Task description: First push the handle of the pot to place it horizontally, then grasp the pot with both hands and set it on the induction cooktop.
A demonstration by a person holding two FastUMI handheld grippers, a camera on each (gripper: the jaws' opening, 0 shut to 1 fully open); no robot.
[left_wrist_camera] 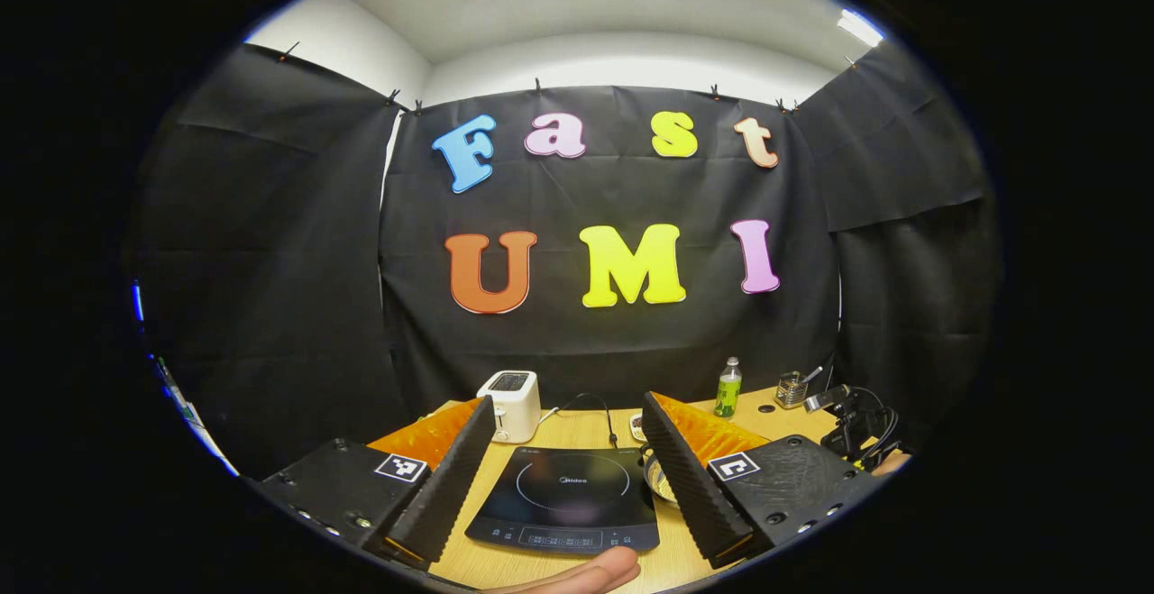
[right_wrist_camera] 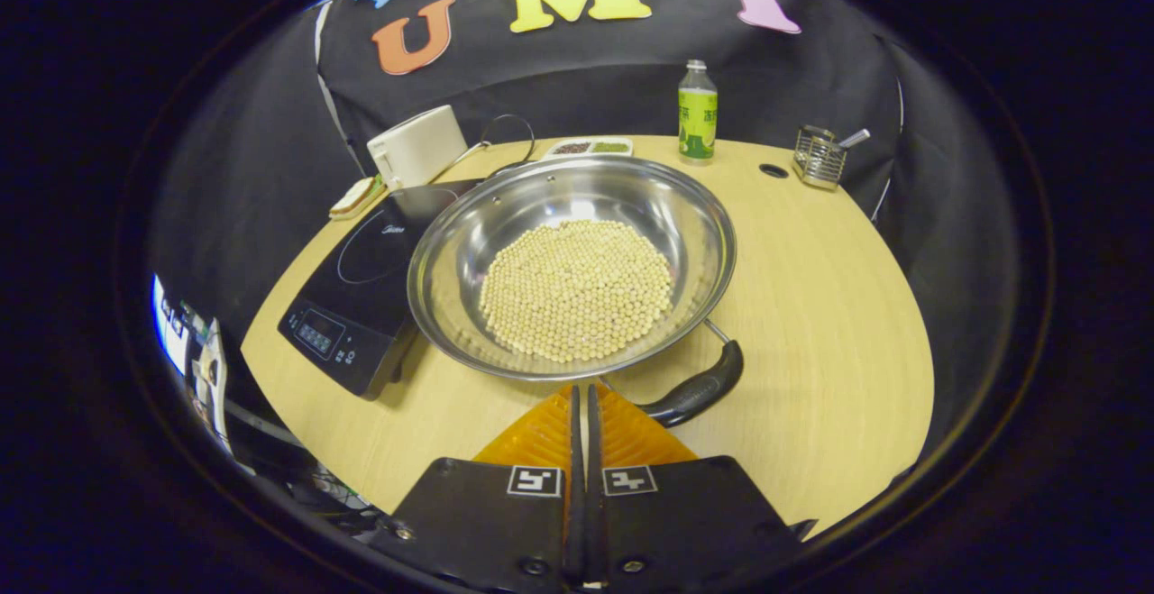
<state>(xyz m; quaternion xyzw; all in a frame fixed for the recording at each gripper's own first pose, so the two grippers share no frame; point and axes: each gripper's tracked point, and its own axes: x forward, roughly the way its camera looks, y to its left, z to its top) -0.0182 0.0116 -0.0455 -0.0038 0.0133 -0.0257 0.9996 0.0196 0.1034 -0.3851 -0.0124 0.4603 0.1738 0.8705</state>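
Note:
A steel pot point(right_wrist_camera: 451, 256) holding pale round beans point(right_wrist_camera: 577, 287) rests on the wooden table, its left side overlapping the black induction cooktop point(right_wrist_camera: 356, 278). The pot's black handle point(right_wrist_camera: 699, 385) points toward the near right. My right gripper point(right_wrist_camera: 581, 391) is shut with nothing between its fingers, its tips at the pot's near rim just left of the handle's end. My left gripper point(left_wrist_camera: 568, 397) is open wide, held above the near table edge with the cooktop point(left_wrist_camera: 563, 495) between its fingers. A sliver of the pot point(left_wrist_camera: 658, 479) peeks out behind its right finger.
A white toaster point(right_wrist_camera: 416, 148), a small tray point(right_wrist_camera: 590, 147), a green bottle point(right_wrist_camera: 697, 112) and a wire utensil holder point(right_wrist_camera: 819, 157) line the table's far side. A flat sponge-like block point(right_wrist_camera: 356, 197) lies beside the cooktop. Part of a hand point(left_wrist_camera: 586, 574) shows below the cooktop.

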